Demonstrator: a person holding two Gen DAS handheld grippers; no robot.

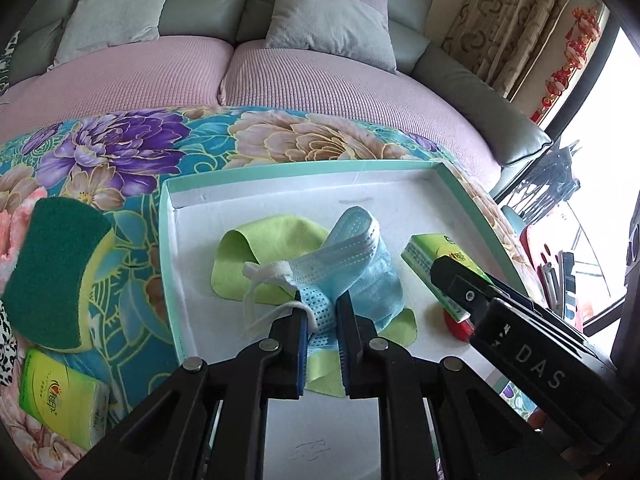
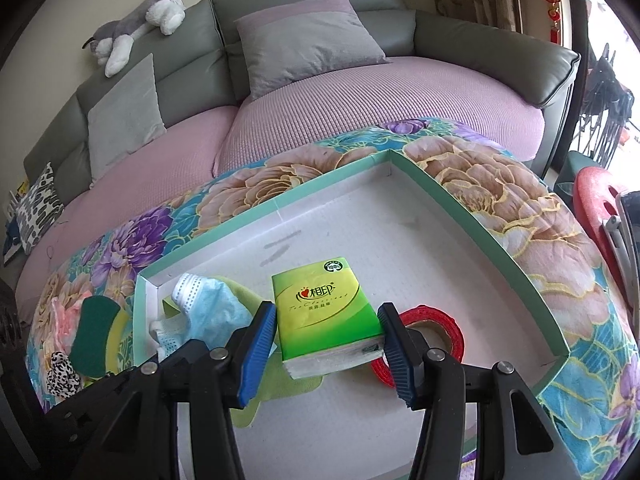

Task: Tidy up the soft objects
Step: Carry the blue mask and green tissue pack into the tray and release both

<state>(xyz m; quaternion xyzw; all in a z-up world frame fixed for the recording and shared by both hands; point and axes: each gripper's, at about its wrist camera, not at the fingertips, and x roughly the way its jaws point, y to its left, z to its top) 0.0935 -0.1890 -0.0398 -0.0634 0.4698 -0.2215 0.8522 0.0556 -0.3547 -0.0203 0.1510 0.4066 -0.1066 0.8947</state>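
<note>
Left gripper (image 1: 322,312): clamped on the blue mask (image 1: 352,248) at its near end, jaws almost together; pointing steeply down over the tray's near left part.
Mask: crumpled, draped over the green cloth (image 1: 256,244); white ear loops trailing toward the tray's left wall.
Cloth: spread on the tray floor near the left wall, partly under the mask, one edge reaching the near side.
Right gripper (image 2: 328,340): jaws about half apart, pads on both sides of the tissue pack (image 2: 324,308); contact looks close on both sides, firm grip cannot be told.
Tissue pack: green, in the tray's middle toward the near edge, lying beside the red tape roll (image 2: 440,328).
Tape roll: on the tray floor, right of the pack, partly behind the right finger.
Tray (image 2: 460,224): shallow, teal rim, white floor, on the floral blanket (image 1: 120,148).
Sponge (image 1: 52,272): green and yellow, on the blanket left of the tray.
Second pack (image 1: 60,396): on the blanket, near left corner, below the sponge.
Sofa (image 2: 400,80): behind the blanket, with grey cushions.
</note>
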